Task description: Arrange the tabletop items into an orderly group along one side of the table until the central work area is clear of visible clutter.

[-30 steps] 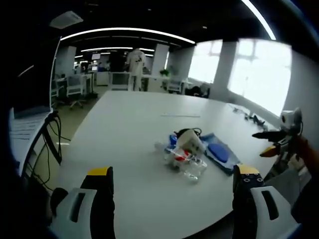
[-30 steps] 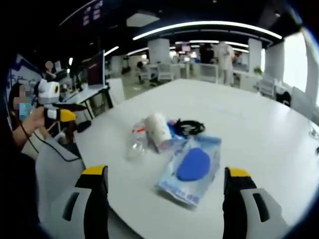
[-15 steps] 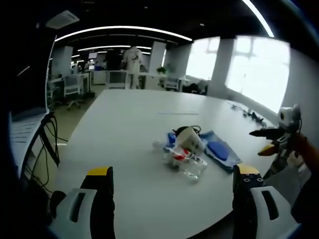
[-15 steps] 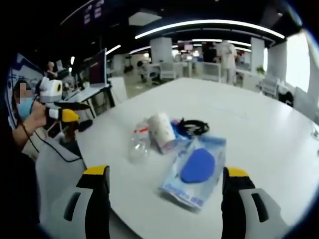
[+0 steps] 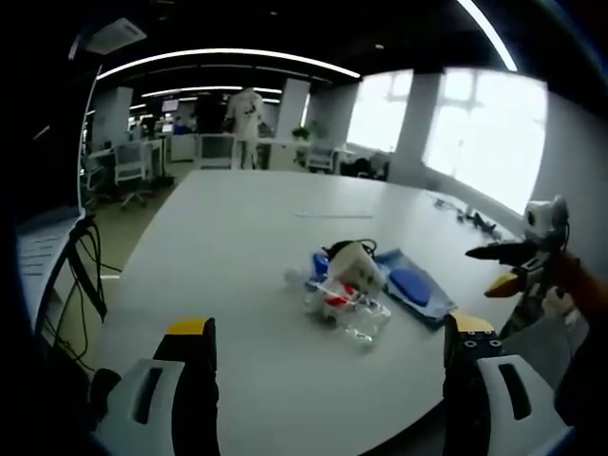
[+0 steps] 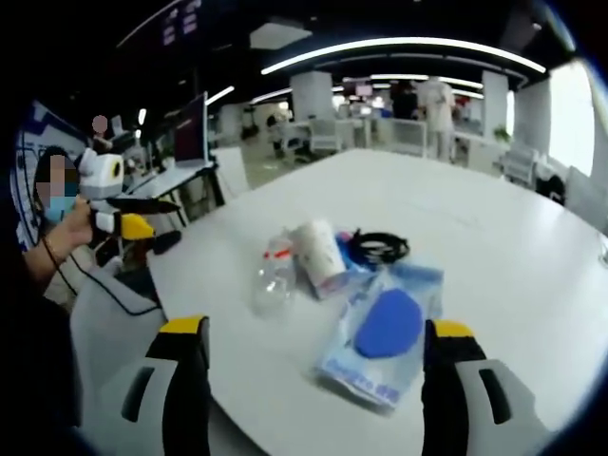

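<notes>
The left gripper (image 5: 330,366) hangs above the near edge of the bench (image 5: 237,237) with its fingers (image 5: 193,380) spread wide and nothing between them. The right gripper (image 6: 313,366) likewise has its fingers (image 6: 182,375) wide apart and empty, held over the bench (image 6: 494,247) edge.

In the left gripper view, at about 12 o'clock beyond the fingers, a small heap lies on the white bench: a clear plastic bottle (image 5: 356,318) lying flat, a paper cup (image 5: 353,267) tipped on its side touching it, a coiled black cable (image 5: 356,247) just behind, and a plastic bag with a blue pad (image 5: 413,288) at 1 o'clock. The right gripper appears at 3 o'clock.

In the right gripper view the bag (image 6: 385,328) lies nearest, the cup (image 6: 318,255) and bottle (image 6: 273,275) at 11 o'clock, the cable (image 6: 380,249) behind.

Around stands an open office with ceiling strip lights (image 6: 399,46), desks, bright windows (image 5: 484,133) and a person standing far off (image 5: 245,119).
</notes>
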The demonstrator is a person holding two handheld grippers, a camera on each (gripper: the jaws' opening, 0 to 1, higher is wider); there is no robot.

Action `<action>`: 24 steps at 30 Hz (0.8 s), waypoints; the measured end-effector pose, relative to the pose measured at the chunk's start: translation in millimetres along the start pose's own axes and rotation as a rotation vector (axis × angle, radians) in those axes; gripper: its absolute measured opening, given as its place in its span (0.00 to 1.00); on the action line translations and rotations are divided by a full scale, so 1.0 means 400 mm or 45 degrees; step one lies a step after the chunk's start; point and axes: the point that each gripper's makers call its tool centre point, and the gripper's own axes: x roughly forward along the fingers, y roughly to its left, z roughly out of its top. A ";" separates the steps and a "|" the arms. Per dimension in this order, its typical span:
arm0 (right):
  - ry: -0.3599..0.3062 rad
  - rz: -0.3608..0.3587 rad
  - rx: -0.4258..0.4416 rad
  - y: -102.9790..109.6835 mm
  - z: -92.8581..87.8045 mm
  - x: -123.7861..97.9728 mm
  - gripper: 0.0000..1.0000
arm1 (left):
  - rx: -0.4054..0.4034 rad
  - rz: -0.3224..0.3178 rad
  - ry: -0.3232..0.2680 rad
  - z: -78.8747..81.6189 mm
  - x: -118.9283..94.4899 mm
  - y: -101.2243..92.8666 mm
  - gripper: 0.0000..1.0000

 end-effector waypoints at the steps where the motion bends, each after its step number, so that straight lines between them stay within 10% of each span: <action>1: 0.003 0.008 -0.004 0.003 0.001 0.003 0.91 | 0.002 0.001 0.001 -0.001 0.000 0.000 0.99; 24: 0.029 0.102 -0.032 0.059 0.013 0.056 0.90 | 0.036 -0.034 0.035 -0.009 0.026 -0.001 0.99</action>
